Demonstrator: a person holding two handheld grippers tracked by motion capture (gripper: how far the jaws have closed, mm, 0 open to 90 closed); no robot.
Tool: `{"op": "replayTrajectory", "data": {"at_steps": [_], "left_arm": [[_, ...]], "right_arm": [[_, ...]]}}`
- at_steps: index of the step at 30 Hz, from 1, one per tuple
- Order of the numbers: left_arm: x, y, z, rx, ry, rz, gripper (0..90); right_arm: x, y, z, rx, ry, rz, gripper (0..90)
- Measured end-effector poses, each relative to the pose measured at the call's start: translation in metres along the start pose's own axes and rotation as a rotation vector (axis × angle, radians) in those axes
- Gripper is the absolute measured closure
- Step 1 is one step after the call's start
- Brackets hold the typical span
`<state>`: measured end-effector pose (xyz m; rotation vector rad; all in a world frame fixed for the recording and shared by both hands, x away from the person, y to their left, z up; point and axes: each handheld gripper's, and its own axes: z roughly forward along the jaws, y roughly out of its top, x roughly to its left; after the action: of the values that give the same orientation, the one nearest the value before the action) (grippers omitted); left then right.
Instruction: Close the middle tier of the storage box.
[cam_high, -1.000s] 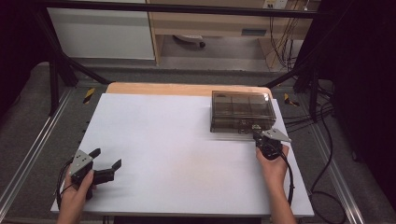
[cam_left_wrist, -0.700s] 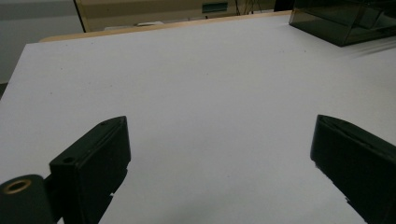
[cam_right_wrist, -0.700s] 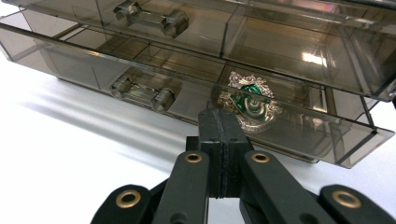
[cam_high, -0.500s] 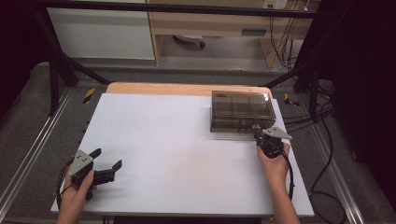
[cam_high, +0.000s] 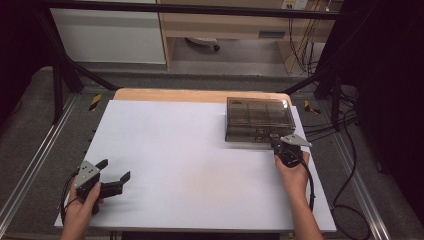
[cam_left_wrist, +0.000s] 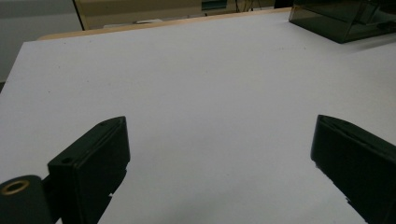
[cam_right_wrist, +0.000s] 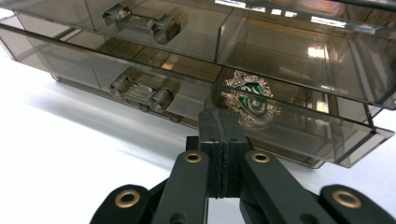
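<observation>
Smoked, see-through plastic forms the box (cam_high: 258, 119), a flat rectangular case with drawers and dividers inside, which is seen at the upper right of the high view on the white counter (cam_high: 200, 160). In the right gripper view the box (cam_right_wrist: 261, 60) is shown close up: glossy walls, two moulded clear handles with rounded ends on the drawer fronts, and a silver and green crest (cam_right_wrist: 251, 103) behind the lower front. The counter top is smooth and matt, with a strip of pale wood along its far edge.

The right hand-held gripper (cam_high: 285, 146) is held at the near edge of the box, right of centre in the high view, with its black jaws pressed together and nothing seen between them; in the right gripper view the right hand-held gripper (cam_right_wrist: 219, 126) has its tip just in front of the lower drawer front, beside the crest. Whether the tip touches the plastic cannot be made out. The left hand-held gripper (cam_high: 110, 175) is held at the lower left of the high view, well apart from the box, jaws spread wide over bare counter. In the left gripper view the left hand-held gripper (cam_left_wrist: 219, 140) is cut off by the lower edge, and only a corner of the box (cam_left_wrist: 336, 18) is caught at the upper right.

Against the earlier frames, no change of place is seen in either hand or the box.
</observation>
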<state>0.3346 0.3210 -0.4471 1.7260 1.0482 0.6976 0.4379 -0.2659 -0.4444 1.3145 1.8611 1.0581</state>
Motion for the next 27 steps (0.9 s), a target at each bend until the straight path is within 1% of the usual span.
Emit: {"op": "replayTrajectory", "data": {"at_steps": [5, 12, 17, 18, 27], "left_arm": [[0.000, 0.000, 0.001, 0.000, -0.005, -0.003, 4.7], [0.001, 0.000, 0.000, 0.003, -0.008, -0.001, 4.6], [0.001, 0.000, 0.000, 0.003, -0.012, -0.001, 4.6], [0.001, 0.000, 0.000, 0.004, -0.013, 0.000, 4.6], [0.001, 0.000, 0.001, 0.011, -0.016, -0.001, 4.6]], "right_arm": [[-0.002, 0.001, 0.002, 0.005, 0.000, 0.005, 90.0], [-0.003, 0.006, 0.000, -0.008, 0.002, 0.014, 90.0], [-0.002, 0.009, 0.000, -0.009, 0.002, 0.003, 90.0], [-0.003, 0.009, 0.000, -0.009, 0.000, -0.007, 90.0], [-0.002, 0.011, 0.001, 0.001, 0.005, -0.011, 90.0]]}}
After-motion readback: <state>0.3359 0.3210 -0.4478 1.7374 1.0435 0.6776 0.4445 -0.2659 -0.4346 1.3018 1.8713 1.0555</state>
